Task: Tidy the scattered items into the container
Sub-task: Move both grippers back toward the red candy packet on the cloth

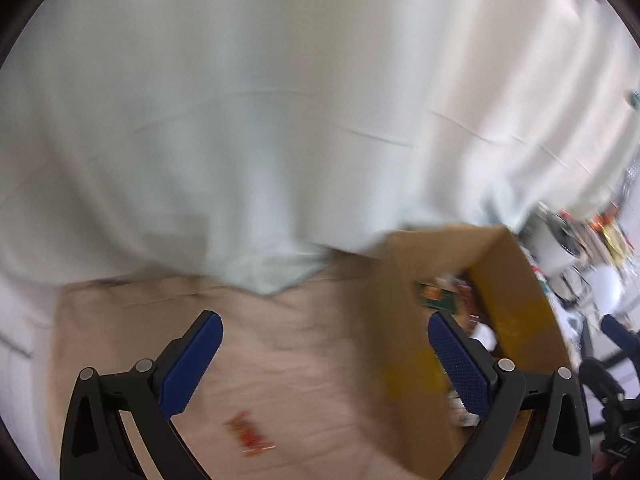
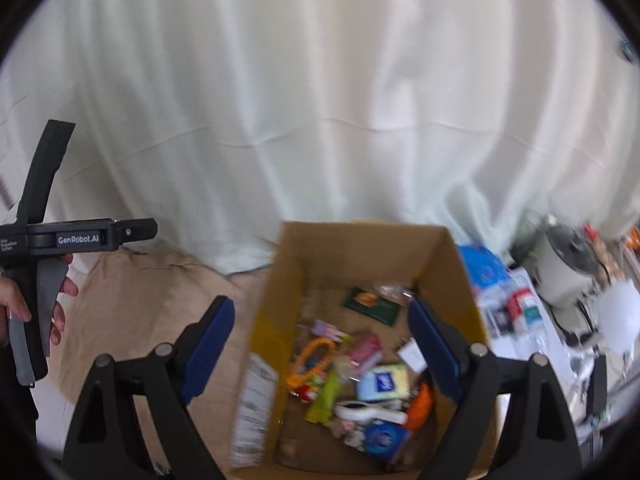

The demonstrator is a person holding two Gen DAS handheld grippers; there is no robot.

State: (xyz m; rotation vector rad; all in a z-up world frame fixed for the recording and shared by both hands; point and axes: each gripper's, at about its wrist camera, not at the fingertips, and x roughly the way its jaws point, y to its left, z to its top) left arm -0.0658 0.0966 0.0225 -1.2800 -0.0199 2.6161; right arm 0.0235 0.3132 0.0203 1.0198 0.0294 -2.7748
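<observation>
A red packet [image 1: 249, 438] lies blurred on the tan cloth [image 1: 280, 340], below and between the blue pads of my left gripper [image 1: 325, 326], which is open and holds nothing. The cardboard box [image 1: 404, 300] stands just to its right. In the right wrist view my right gripper [image 2: 320, 310] hangs open and empty over the left wall of the box [image 2: 360, 248]. Several items lie inside the box: a tissue pack [image 2: 383, 382], a dark green packet [image 2: 372, 300], an orange ring toy [image 2: 314, 360] and a blue round tin [image 2: 382, 436]. A hand holds the left gripper's body [image 2: 40, 240] at far left.
A white drape [image 2: 320, 100] hangs behind the cloth-covered surface. To the right of the box are a blue bag [image 2: 484, 268], small packets, a white appliance [image 2: 564, 268] and cables. Tan cloth [image 2: 160, 300] lies bare to the left of the box.
</observation>
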